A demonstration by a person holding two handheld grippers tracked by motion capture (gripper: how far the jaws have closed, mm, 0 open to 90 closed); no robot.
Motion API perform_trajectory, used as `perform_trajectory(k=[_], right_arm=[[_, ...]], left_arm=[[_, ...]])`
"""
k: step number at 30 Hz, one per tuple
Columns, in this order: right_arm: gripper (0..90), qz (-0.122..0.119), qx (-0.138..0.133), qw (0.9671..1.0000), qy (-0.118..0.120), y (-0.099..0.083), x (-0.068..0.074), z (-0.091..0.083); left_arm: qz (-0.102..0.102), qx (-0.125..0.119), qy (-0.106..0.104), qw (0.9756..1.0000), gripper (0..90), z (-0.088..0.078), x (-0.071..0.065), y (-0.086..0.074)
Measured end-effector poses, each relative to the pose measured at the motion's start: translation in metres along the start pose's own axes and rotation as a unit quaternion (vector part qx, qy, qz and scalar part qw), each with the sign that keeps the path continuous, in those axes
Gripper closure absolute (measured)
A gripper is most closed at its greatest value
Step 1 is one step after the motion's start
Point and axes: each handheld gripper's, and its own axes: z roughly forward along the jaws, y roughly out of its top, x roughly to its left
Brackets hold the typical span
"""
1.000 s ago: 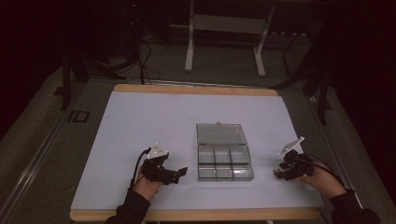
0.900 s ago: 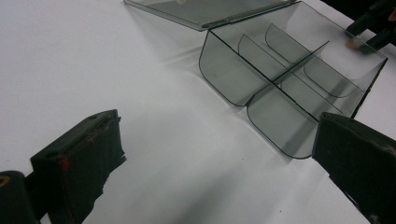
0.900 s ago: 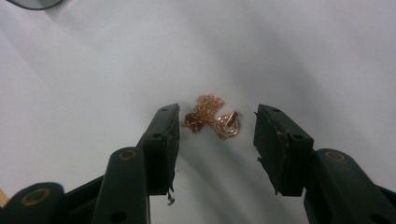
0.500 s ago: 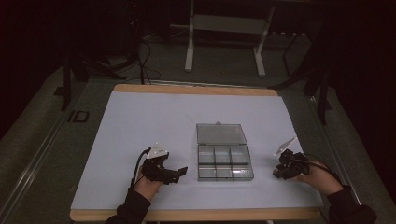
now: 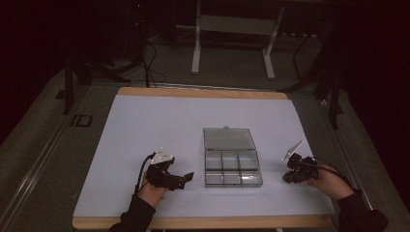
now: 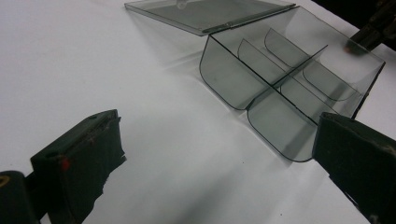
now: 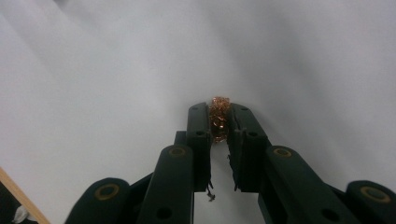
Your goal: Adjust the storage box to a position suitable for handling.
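Divided clear box (image 5: 233,164) on white tabletop (image 5: 145,125), lid flat open, compartments bare.
Left tool (image 6: 210,158) spread wide beside it; right tool (image 7: 219,122), just closing, pinched on small coppery tuft (image 7: 219,116), seen close in right gripper view, low over tabletop right of box.

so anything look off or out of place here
Nothing stands out. The box sits square on the table, lid open flat, compartments empty. The right gripper has just been closing on a small coppery wad; the left gripper waits open beside the box.
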Motion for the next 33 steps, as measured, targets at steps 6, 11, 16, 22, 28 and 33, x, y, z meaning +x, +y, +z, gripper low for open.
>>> perform_trajectory(k=[6, 11, 16, 22, 28, 33], right_arm=[[79.5, -0.001, -0.014, 0.9999, 0.001, -0.001, -0.001, -0.006], [79.4, -0.005, -0.032, 0.9995, -0.004, 0.0, -0.003, -0.023], [79.5, -0.01, -0.04, 0.9991, -0.008, 0.001, -0.003, -0.035], [79.5, -0.018, -0.048, 0.9987, -0.008, 0.003, 0.0, -0.048], [79.5, -0.025, -0.05, 0.9983, -0.014, 0.007, 0.0, -0.061], [79.4, -0.029, -0.056, 0.9979, -0.018, 0.011, 0.0, -0.073]], left_arm=[[-0.003, -0.001, 0.001, 1.0, 2.4, 0.0, 0.001, 0.0], [-0.001, 0.0, 0.001, 1.0, 2.4, 0.0, 0.001, 0.0], [-0.002, -0.003, -0.001, 1.0, 2.4, 0.0, 0.001, 0.0], [0.009, -0.017, -0.007, 0.9998, 2.4, -0.001, -0.001, -0.001], [0.009, -0.018, -0.006, 0.9998, 2.4, -0.001, 0.0, -0.001], [0.01, -0.019, -0.006, 0.9998, 2.4, -0.001, 0.001, -0.001]])
